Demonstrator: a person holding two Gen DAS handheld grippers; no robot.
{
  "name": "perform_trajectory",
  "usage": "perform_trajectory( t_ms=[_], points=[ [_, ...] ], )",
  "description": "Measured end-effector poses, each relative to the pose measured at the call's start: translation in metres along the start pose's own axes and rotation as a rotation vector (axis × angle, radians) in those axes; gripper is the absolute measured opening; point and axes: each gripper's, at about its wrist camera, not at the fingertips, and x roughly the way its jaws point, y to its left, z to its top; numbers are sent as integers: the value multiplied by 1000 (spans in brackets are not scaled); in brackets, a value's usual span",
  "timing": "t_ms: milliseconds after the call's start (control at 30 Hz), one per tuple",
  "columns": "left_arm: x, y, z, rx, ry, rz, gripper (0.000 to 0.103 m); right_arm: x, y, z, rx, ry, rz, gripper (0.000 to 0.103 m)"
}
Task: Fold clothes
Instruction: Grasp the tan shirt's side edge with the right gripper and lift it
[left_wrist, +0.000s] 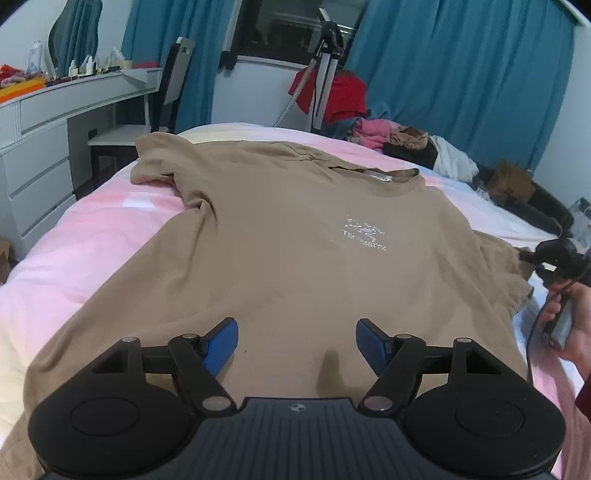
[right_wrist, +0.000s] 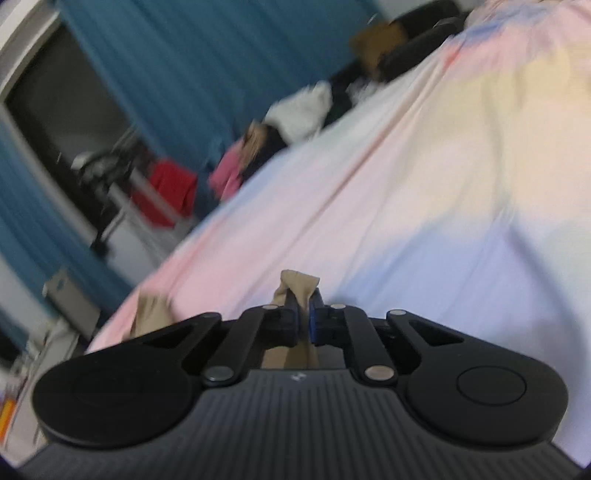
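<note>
A tan T-shirt with a pale chest logo lies spread face up on the bed, its collar at the far right. My left gripper is open above the shirt's near hem, blue pads apart, holding nothing. My right gripper is shut on a bunched fold of the tan T-shirt; this view is blurred and tilted. The right gripper's body and the hand holding it show at the right edge of the left wrist view, beside the shirt's right sleeve.
The pink and white bedsheet surrounds the shirt. A pile of clothes lies at the far right of the bed. A white dresser and a chair stand to the left. A tripod and blue curtains stand behind.
</note>
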Motion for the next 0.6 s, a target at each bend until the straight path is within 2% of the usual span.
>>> perform_trajectory(
  t_ms=[167,233,267,333,433,600],
  points=[
    [-12,1,-5,4,6,-21,72,-14,0,17,-17,-135,-69,11],
    [-14,-1,-6,15,2,-25,72,-20,-2,18,7,-155,-91,17],
    [-16,-2,-6,22,-2,-26,72,-22,-2,19,12,-150,-107,20],
    [-18,-5,-7,34,-11,-24,72,-28,-2,15,9,-133,-125,41],
    [-22,-7,-8,48,-18,-18,72,-46,1,6,10,-93,-98,63],
    [-29,-1,-11,35,-5,0,72,-77,-4,-15,169,50,-23,64]
  ],
)
